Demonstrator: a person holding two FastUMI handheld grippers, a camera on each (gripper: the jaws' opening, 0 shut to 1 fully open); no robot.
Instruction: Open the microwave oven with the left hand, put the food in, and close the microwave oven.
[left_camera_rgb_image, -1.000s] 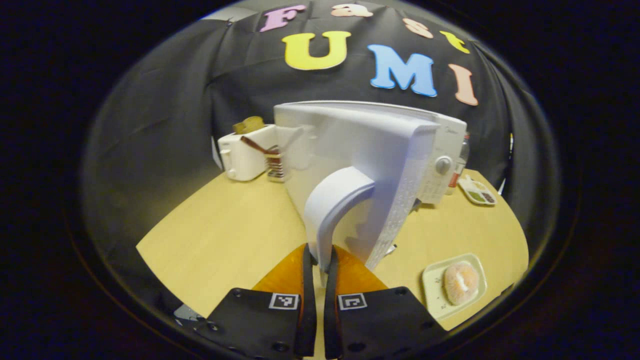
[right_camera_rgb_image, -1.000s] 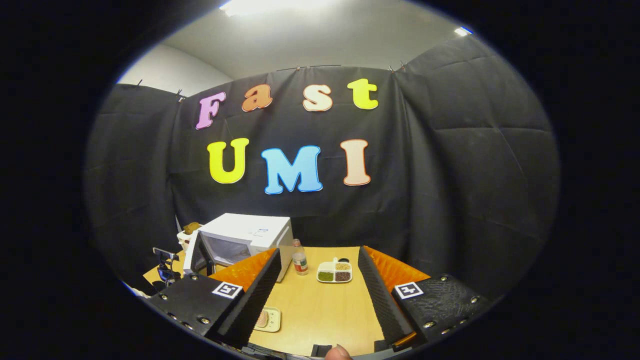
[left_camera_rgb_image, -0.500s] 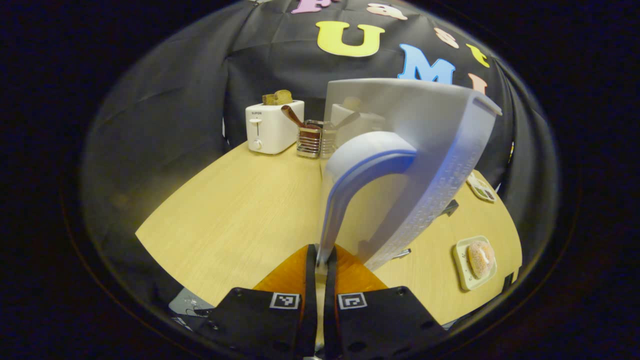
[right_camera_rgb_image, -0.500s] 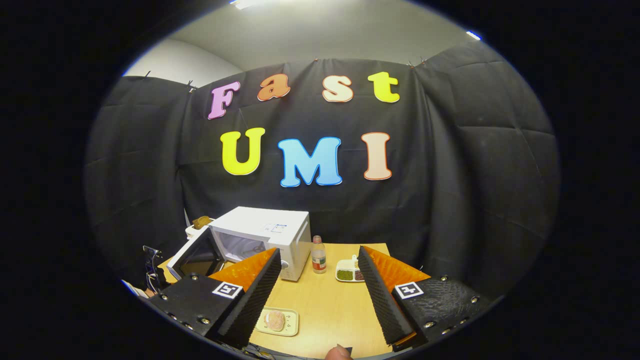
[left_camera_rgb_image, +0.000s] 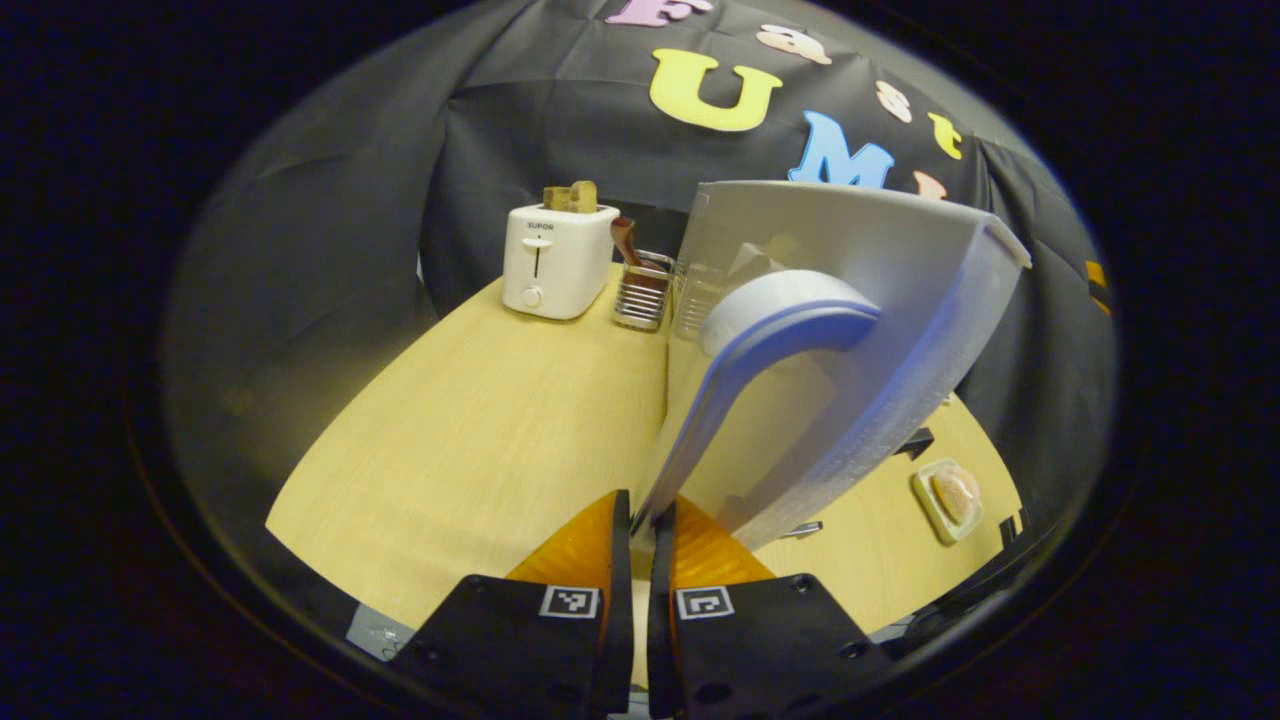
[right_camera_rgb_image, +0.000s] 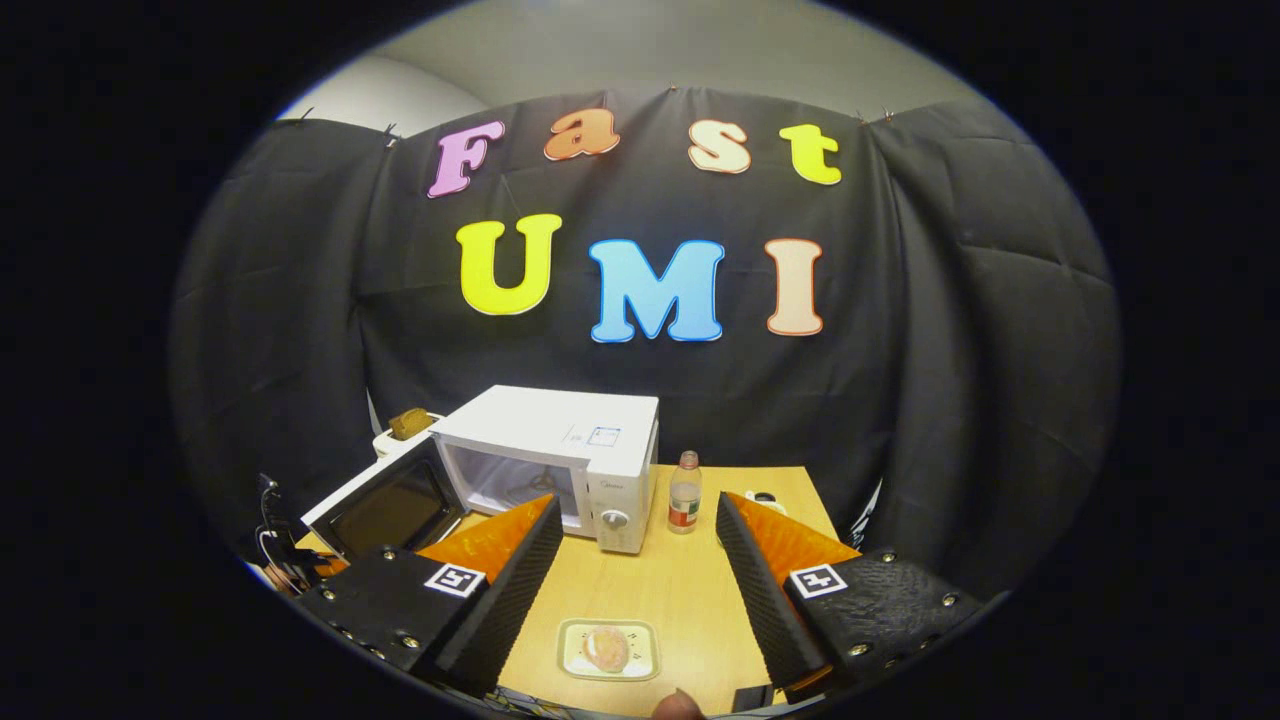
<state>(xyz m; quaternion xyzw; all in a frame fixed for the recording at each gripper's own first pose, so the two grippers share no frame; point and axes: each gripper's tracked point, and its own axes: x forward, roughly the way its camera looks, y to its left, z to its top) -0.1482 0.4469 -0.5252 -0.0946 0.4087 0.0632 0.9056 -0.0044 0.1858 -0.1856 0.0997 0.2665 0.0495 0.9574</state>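
Left tool (left_camera_rgb_image: 640, 520) is pinched tight on the door handle (left_camera_rgb_image: 760, 350), holding the microwave (right_camera_rgb_image: 560, 455) door (right_camera_rgb_image: 385, 505) swung wide so the cavity's clear. Right tool (right_camera_rgb_image: 635, 560) hangs spread wide and empty above the food plate (right_camera_rgb_image: 608, 650), which sits on the desk (right_camera_rgb_image: 690, 590) just in front of the microwave, probably lining up a grab.

Right claw (right_camera_rgb_image: 636, 590) spread wide above plated doughnut (right_camera_rgb_image: 606, 648), microwave (right_camera_rgb_image: 560, 460) door (right_camera_rgb_image: 385, 505) open

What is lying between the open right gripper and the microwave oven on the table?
In the right gripper view, a small tray with the food lies between the right gripper and the microwave oven.
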